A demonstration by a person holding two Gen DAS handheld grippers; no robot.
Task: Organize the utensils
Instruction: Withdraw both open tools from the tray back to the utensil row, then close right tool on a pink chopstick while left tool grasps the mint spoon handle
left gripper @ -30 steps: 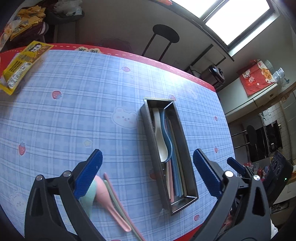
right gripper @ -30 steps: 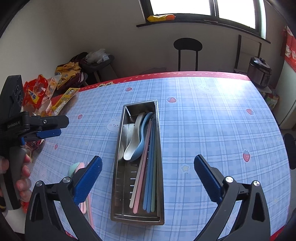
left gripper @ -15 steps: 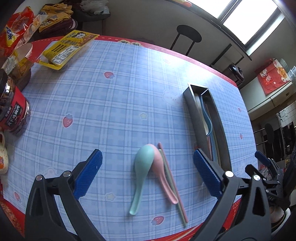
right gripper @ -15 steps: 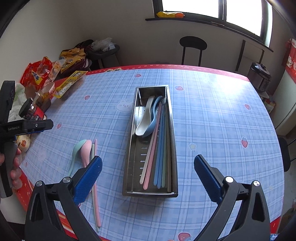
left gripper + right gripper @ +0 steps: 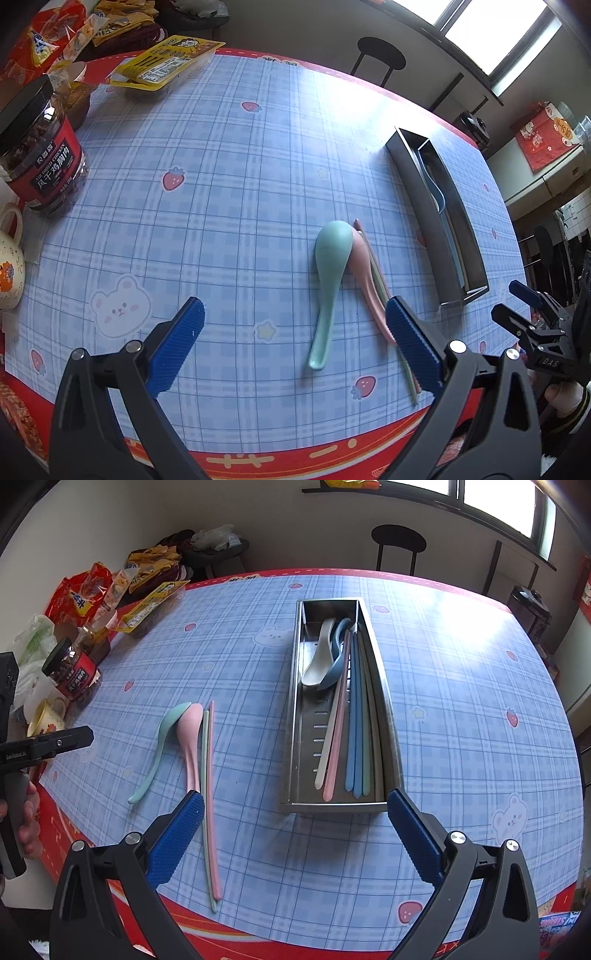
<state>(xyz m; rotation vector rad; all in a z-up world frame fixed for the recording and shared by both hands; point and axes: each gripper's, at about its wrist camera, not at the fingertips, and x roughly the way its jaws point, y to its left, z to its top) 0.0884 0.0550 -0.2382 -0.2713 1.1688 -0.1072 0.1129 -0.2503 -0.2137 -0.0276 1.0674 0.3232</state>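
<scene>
A mint green spoon (image 5: 327, 277) and a pink spoon (image 5: 365, 273) lie bowl-down on the blue checked tablecloth, with a green and a pink chopstick (image 5: 209, 794) beside them. A steel tray (image 5: 291, 746) to their right holds a white spoon (image 5: 317, 661), a blue spoon (image 5: 334, 664) and several chopsticks. My left gripper (image 5: 295, 347) is open and empty, above the spoon handles. My right gripper (image 5: 295, 834) is open and empty, near the tray's near end. The spoons also show in the right wrist view (image 5: 173, 731), the tray in the left wrist view (image 5: 417, 206).
A red-labelled jar (image 5: 40, 158), a mug (image 5: 9, 266) and yellow snack packets (image 5: 166, 62) stand at the table's left and far-left edge. A black stool (image 5: 398, 542) is behind the table. The red table border (image 5: 332, 930) is close below both grippers.
Both grippers have pulled back toward the near table edge. The left view has swung left from the tray to the loose spoons and chopsticks. Both stay open.
</scene>
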